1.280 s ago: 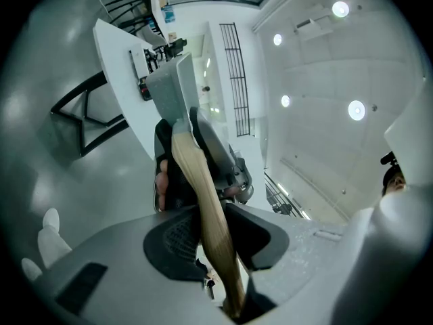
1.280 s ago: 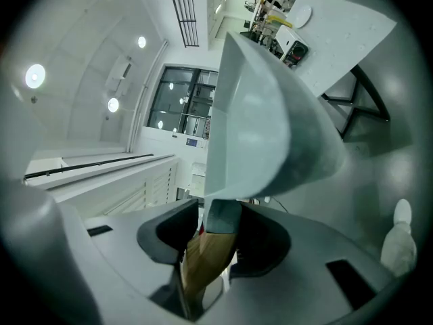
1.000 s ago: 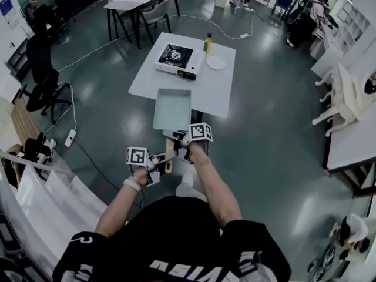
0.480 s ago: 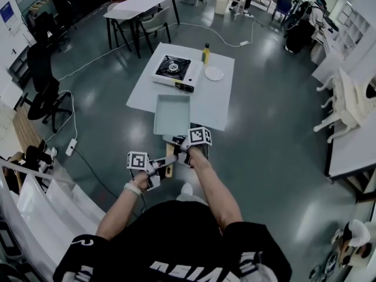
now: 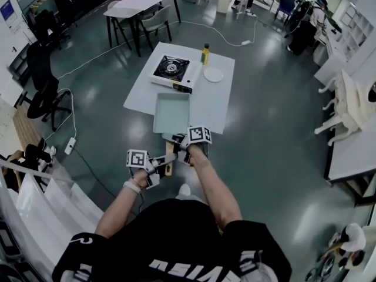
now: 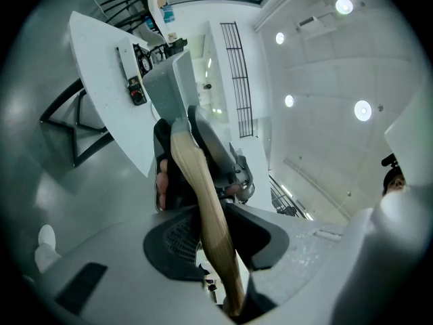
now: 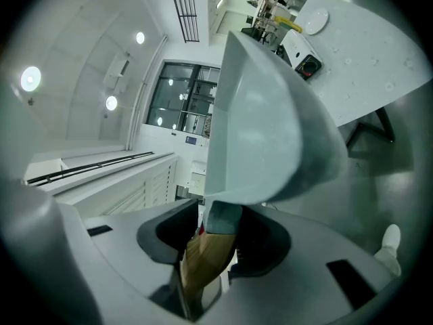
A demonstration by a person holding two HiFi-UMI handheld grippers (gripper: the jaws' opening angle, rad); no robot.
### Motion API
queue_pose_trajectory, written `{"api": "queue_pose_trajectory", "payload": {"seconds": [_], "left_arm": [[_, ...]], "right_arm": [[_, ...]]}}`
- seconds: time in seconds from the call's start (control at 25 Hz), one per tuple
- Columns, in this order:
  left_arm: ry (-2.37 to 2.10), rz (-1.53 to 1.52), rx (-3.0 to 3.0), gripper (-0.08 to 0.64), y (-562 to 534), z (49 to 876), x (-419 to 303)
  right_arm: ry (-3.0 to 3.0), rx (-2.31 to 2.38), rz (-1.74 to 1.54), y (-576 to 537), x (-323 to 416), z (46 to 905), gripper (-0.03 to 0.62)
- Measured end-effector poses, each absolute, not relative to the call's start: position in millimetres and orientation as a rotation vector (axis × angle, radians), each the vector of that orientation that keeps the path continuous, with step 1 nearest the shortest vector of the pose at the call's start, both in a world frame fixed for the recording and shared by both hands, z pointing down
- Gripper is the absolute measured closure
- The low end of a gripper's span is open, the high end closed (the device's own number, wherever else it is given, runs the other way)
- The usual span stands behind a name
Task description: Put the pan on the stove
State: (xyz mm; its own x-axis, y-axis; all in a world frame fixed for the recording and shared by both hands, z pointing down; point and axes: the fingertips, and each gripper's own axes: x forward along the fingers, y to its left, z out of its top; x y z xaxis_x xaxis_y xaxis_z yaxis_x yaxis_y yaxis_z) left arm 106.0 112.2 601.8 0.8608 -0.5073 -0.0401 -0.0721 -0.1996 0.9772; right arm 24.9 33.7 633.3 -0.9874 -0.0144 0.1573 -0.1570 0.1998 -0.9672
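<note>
A pale rectangular pan (image 5: pixel 171 113) with a wooden handle (image 5: pixel 168 164) hangs in the air at the near edge of the white table (image 5: pixel 218 101). Both grippers hold it by the handle. My left gripper (image 5: pixel 155 167) is shut on the handle's end (image 6: pixel 203 202); my right gripper (image 5: pixel 180 147) is shut on the handle (image 7: pixel 206 256) just behind the pan (image 7: pixel 260 127). The portable stove (image 5: pixel 171 67) stands at the table's far left, beyond the pan. It also shows past the pan in both gripper views, stove (image 6: pixel 135 80) and stove (image 7: pixel 301 54).
A yellow bottle (image 5: pixel 205 53) and a white plate (image 5: pixel 214 74) stand to the right of the stove. Dark tables and chairs (image 5: pixel 141 10) are further back, an office chair (image 5: pixel 44 84) and a floor cable (image 5: pixel 70 140) at the left, white furniture (image 5: pixel 346 107) at the right.
The table and stove have slid slightly down in the head view. The pan stays at the table's near edge and both grips on the handle are unchanged.
</note>
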Motion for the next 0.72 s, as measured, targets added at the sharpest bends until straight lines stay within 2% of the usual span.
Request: {"api": "queue_pose_trajectory", "payload": {"seconds": [0.72], "left_arm": [[-0.449,-0.426,1.724,0.463,57.1,605.8,128.1]], "right_arm": [[-2.338,0.144,1.896,-21.4,43.7,642.2,0.457]]}}
